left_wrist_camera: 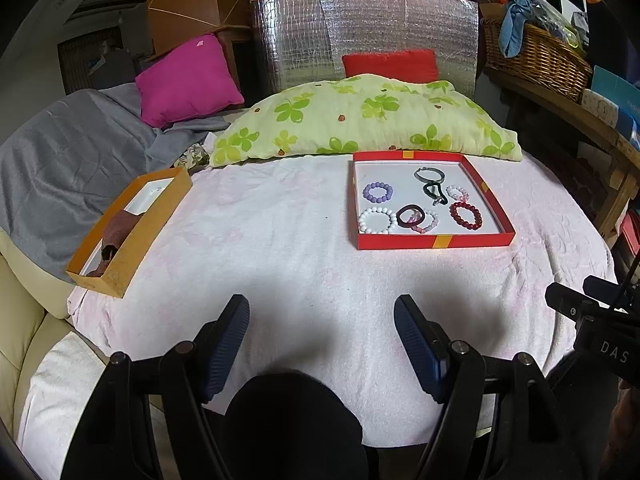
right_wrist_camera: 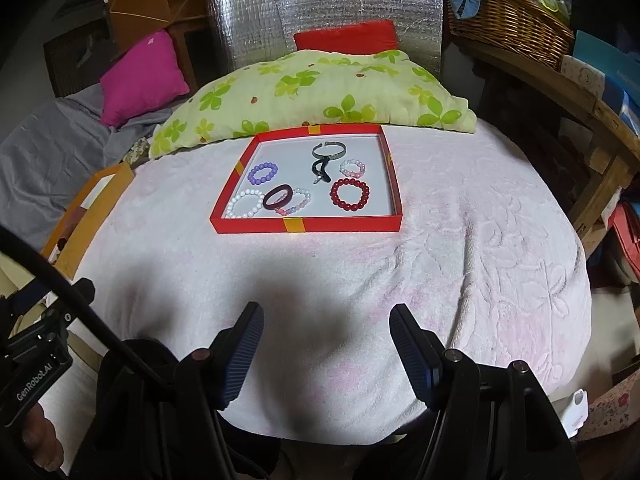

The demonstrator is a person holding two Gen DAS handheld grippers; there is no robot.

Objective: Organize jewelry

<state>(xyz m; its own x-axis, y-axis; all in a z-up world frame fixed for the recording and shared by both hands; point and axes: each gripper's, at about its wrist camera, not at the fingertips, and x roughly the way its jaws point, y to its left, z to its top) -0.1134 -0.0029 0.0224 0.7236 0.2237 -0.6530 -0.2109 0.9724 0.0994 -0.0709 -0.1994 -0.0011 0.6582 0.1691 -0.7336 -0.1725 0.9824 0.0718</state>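
While nothing is gripped yet: you hold the left claw (left_wrist_camera: 322,334) and right claw (right_wrist_camera: 326,338) spread, empty.
Red tray (left_wrist_camera: 436,241): bracelets all loose.
Orange box (left_wrist_camera: 132,248): awaiting them, it seems.

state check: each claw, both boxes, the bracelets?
left claw: open, empty, above the towel
right claw: open, empty
red box: lid off, flat on the pink towel
orange box: lid off, at the towel's left edge, contents unclear
red bead bracelet: loose in red box
white bead bracelet: loose, touching the dark bangle

"GenRobot.AI" (white) on left tool (right_wrist_camera: 34,376)
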